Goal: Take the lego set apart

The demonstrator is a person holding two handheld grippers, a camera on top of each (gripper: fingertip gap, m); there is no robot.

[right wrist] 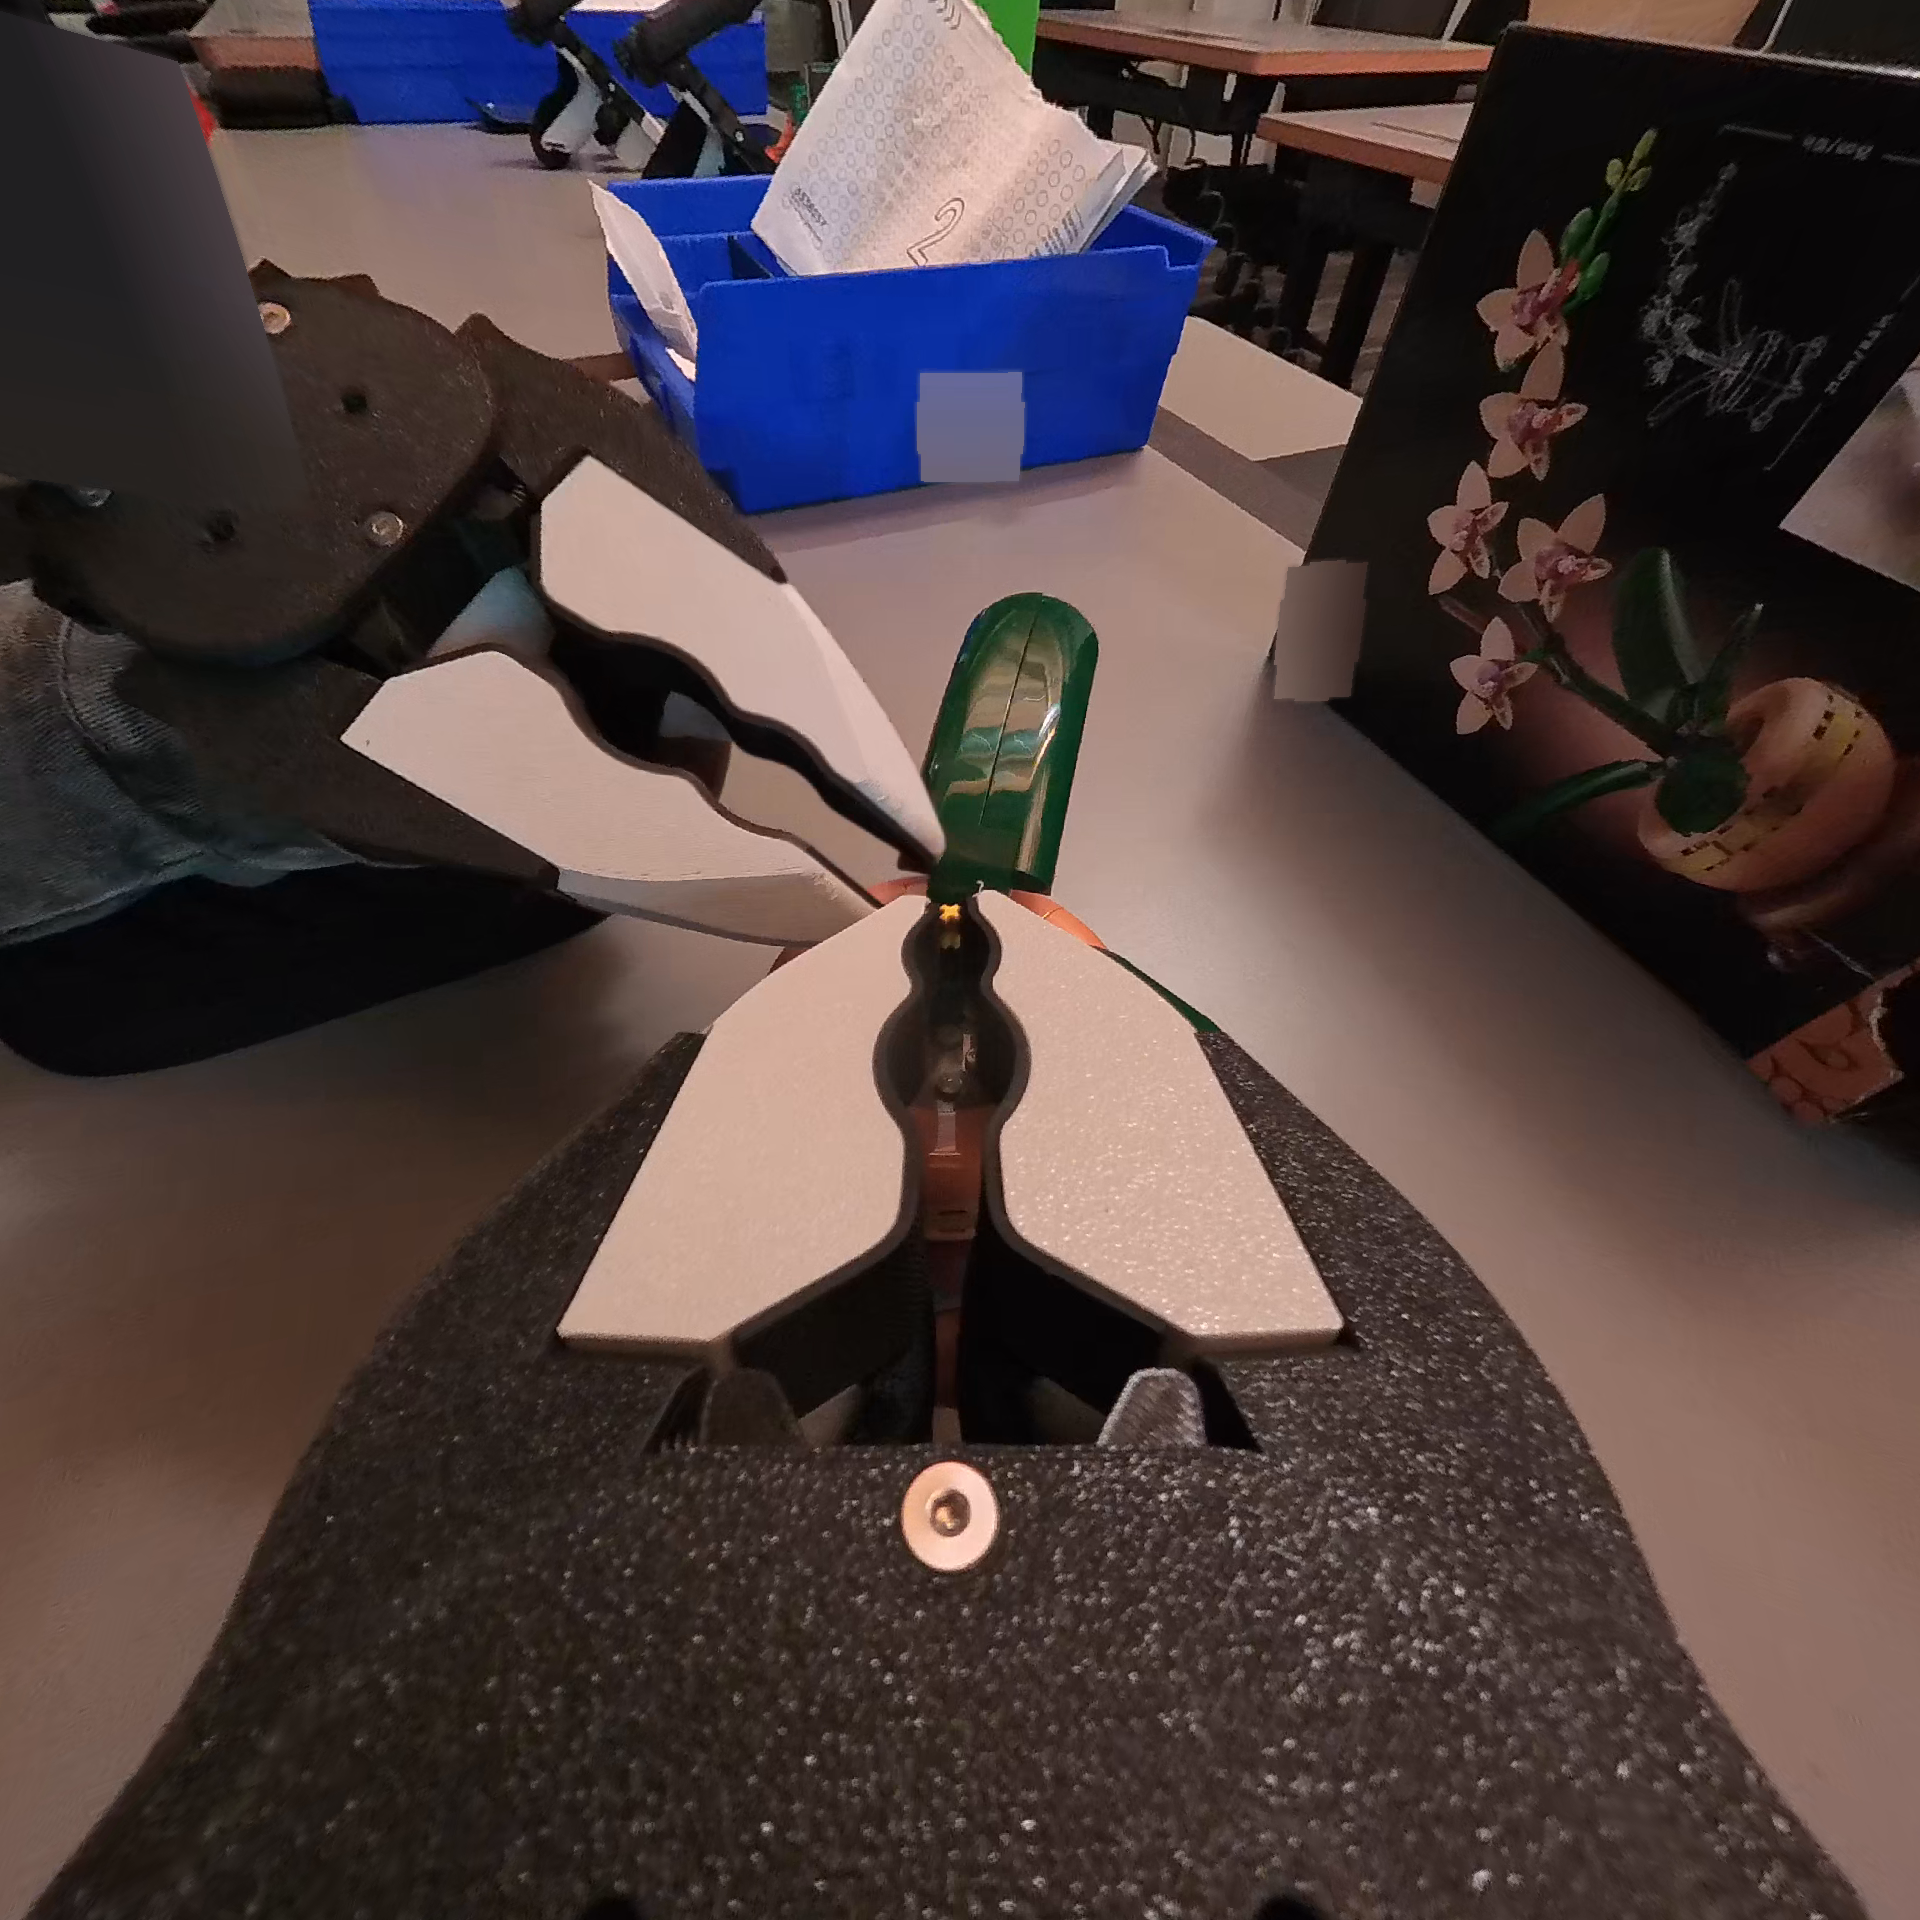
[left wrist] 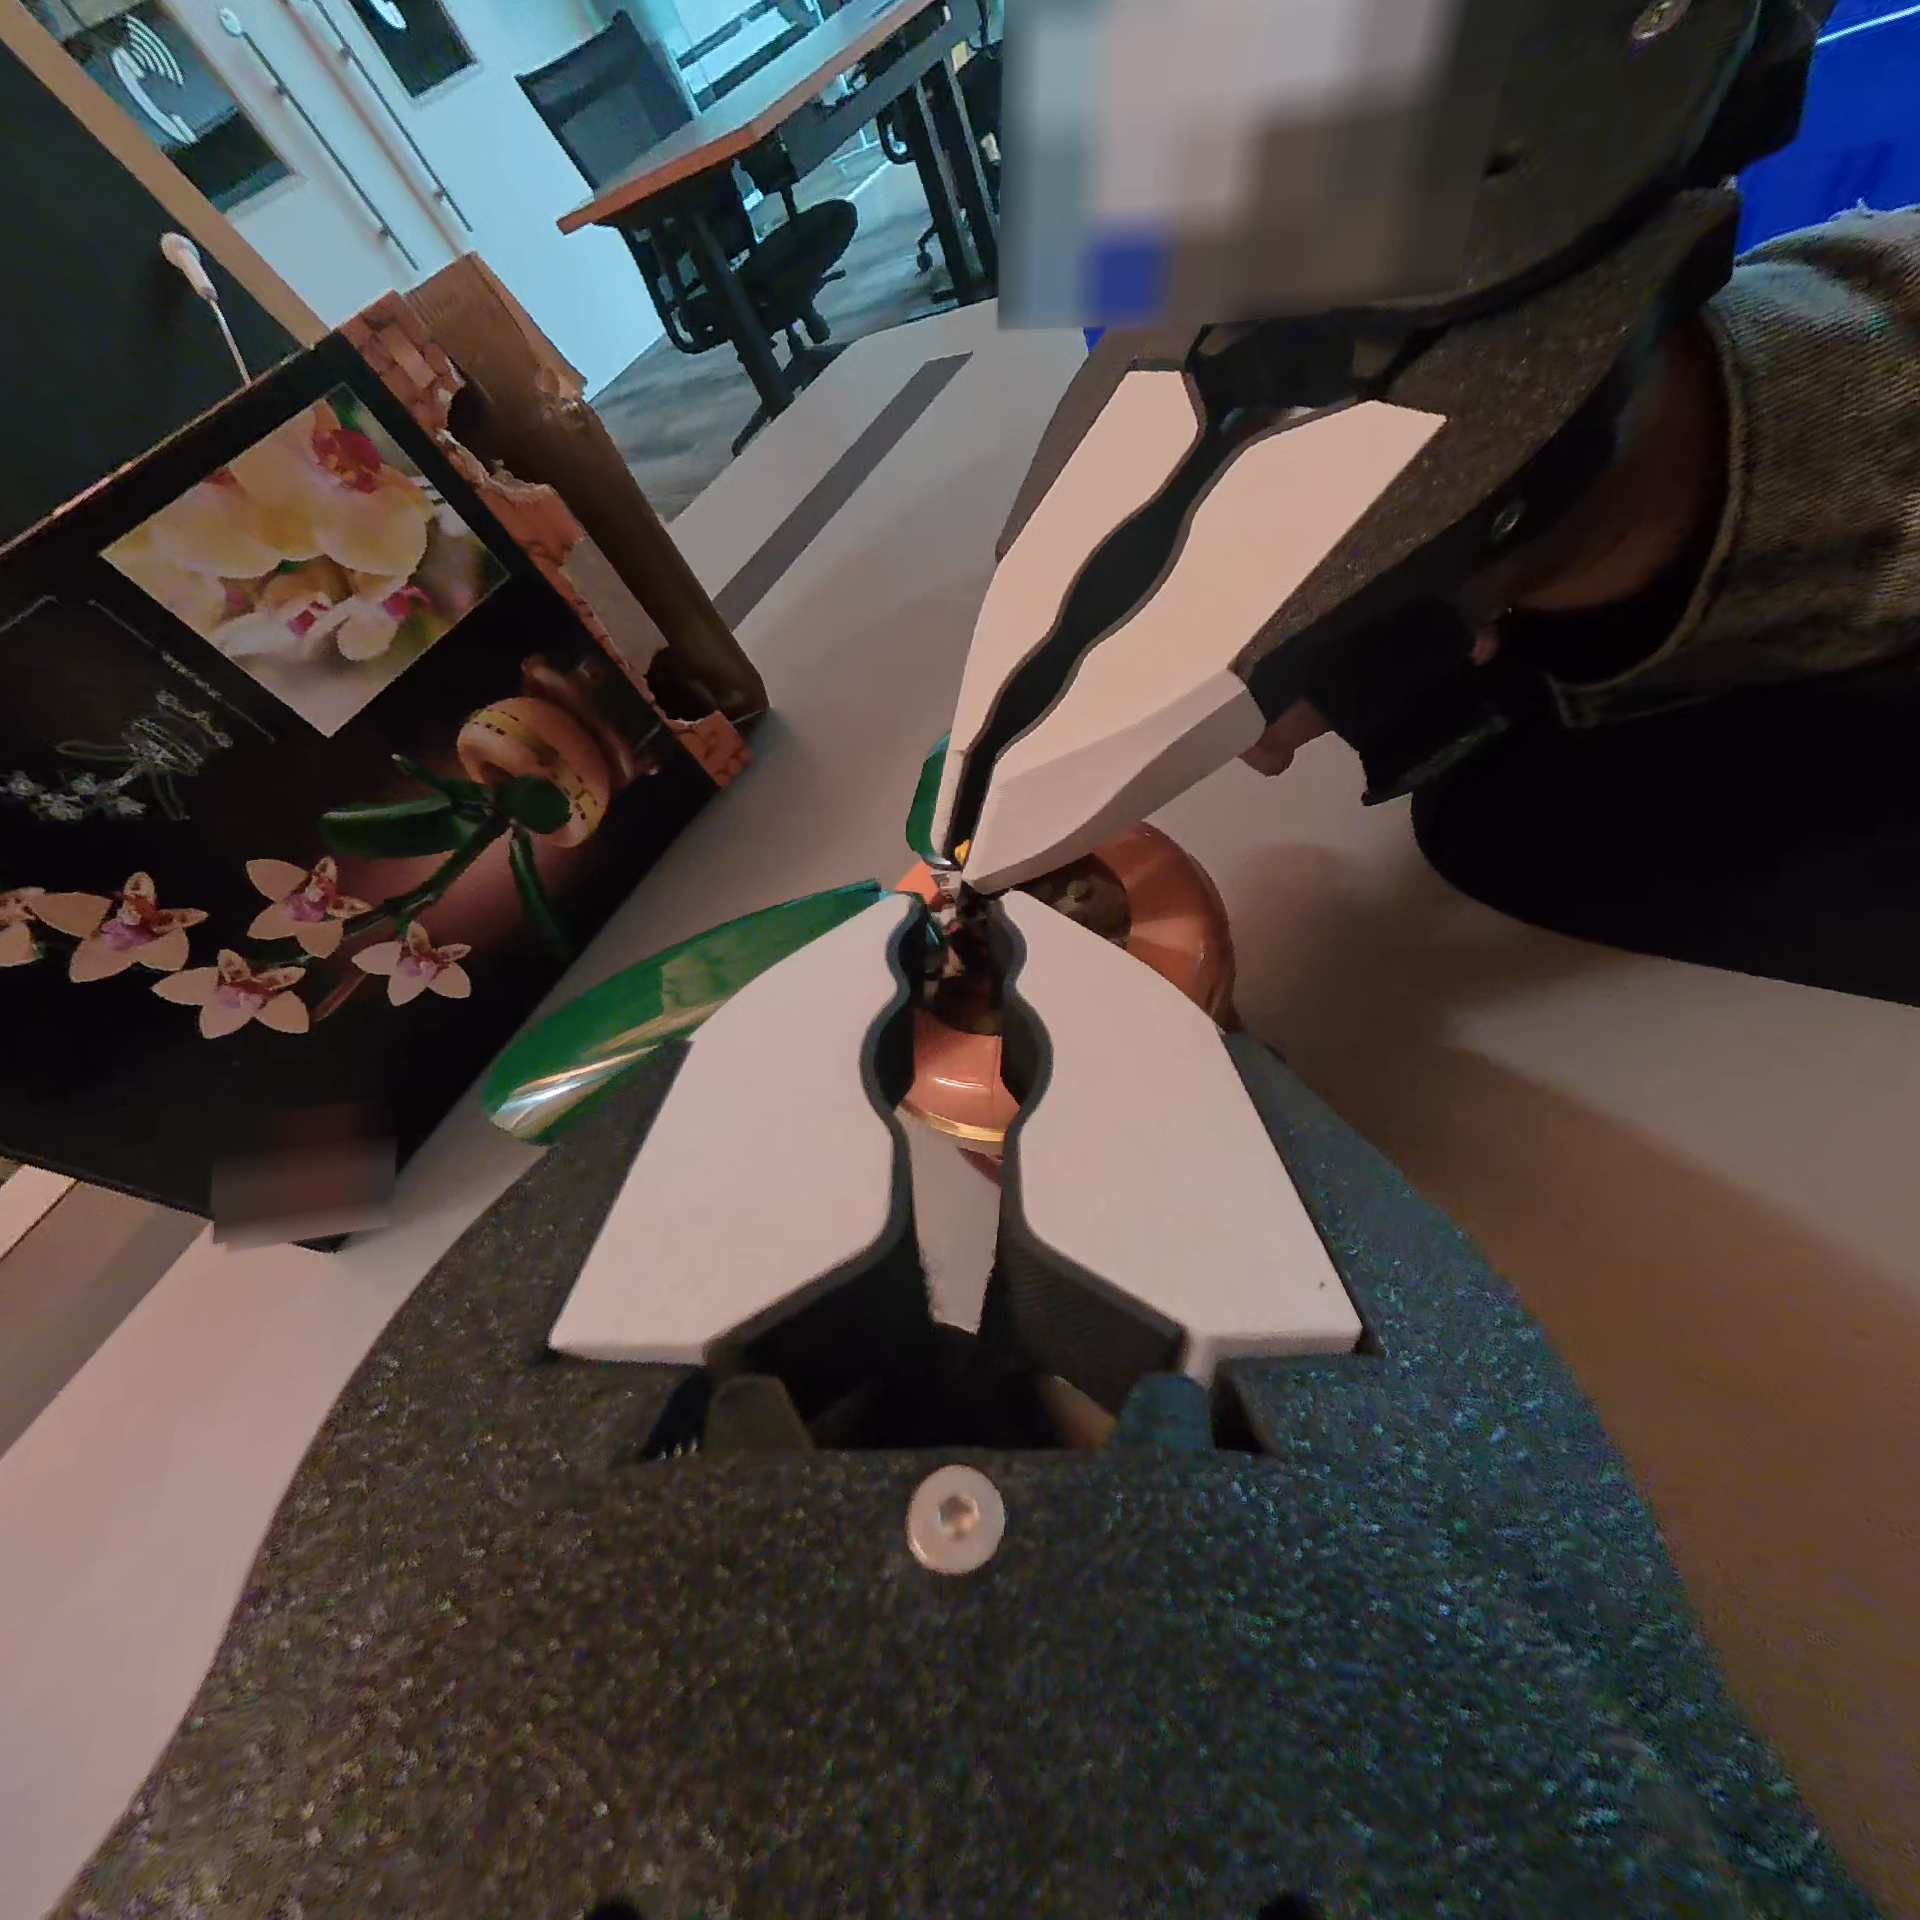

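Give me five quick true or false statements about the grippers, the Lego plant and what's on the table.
1. Both grippers meet at the Lego plant's center. True.
2. The green leaf lies detached in the bin. False: it remains attached to the plant.
3. The blue bin holds paper bags. True.
4. The orchid box lies flat. False: it stands upright.
5. The left gripper is wide open. False: nearly closed around the plant.

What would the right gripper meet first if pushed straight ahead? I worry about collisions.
Probably the left gripper, whose tips already sit just ahead of the right gripper, with the green leaf right behind; depth is unclear.
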